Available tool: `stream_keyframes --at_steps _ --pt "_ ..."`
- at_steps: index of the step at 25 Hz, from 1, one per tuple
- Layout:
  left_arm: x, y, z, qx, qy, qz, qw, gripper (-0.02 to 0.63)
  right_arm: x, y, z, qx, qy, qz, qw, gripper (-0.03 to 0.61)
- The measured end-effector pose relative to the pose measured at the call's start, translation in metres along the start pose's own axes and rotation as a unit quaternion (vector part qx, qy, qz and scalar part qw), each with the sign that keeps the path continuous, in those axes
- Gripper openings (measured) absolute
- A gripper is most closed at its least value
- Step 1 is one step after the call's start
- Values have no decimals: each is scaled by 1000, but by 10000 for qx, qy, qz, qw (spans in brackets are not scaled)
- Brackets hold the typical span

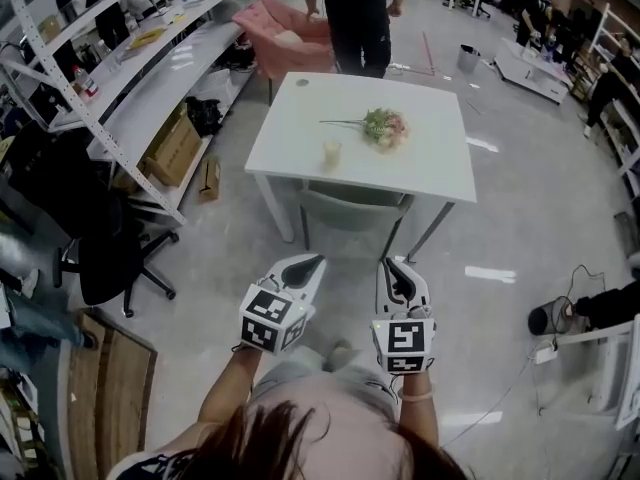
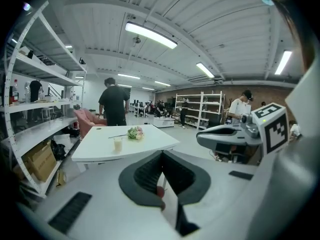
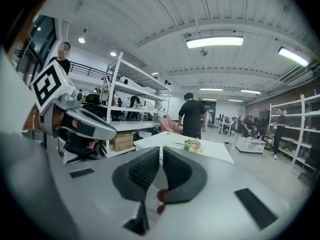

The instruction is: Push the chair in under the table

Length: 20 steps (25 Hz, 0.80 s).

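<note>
White table (image 1: 420, 173) stands mid-floor in the head view, with a spray of flowers (image 1: 383, 126) and a small cup (image 1: 331, 152) on top. The grey chair (image 1: 355, 211) sits tucked under the table's near edge, its back between the legs and just below the top. Both grippers are held up short of the chair and apart from it. The left gripper (image 1: 312, 263) and right gripper (image 1: 398, 268) are side by side and point towards the table. A person in black (image 1: 358, 13) stands at the table's far side, near a pink armchair (image 1: 285, 33). Shelving (image 1: 120, 78) runs along the left, with a black office chair (image 1: 110, 258) before it.

In the left gripper view the jaws are closed, pad against pad, with nothing between them. The table lies beyond them to the left, cup and flowers on it, and the person in black stands behind it. The right gripper shows at the right edge.

In the right gripper view the jaws are all but together, with only a thin slit left and nothing in it. The table and flowers lie straight ahead past the tips. The person in black stands behind the table, and the left gripper is at the left before the shelving. I cannot make out the chair in either gripper view.
</note>
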<state>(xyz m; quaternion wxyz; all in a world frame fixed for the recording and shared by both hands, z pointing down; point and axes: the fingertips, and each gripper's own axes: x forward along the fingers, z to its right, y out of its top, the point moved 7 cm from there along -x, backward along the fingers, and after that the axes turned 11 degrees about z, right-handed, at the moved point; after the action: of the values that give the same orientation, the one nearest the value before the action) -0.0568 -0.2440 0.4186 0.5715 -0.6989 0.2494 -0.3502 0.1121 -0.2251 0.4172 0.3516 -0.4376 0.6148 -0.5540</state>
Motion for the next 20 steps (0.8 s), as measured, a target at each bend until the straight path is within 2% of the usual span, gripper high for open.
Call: stream_keyframes --at_steps 11,20 --pt "-76 -9 -37 -235 23 -28 9997 9 -18 19 -69 134 -377 -202 9990 29" --pt "-103 -25 -44 -292 -66 -108 9995 9 -29 25 -106 -35 -452 -282 9986 23"
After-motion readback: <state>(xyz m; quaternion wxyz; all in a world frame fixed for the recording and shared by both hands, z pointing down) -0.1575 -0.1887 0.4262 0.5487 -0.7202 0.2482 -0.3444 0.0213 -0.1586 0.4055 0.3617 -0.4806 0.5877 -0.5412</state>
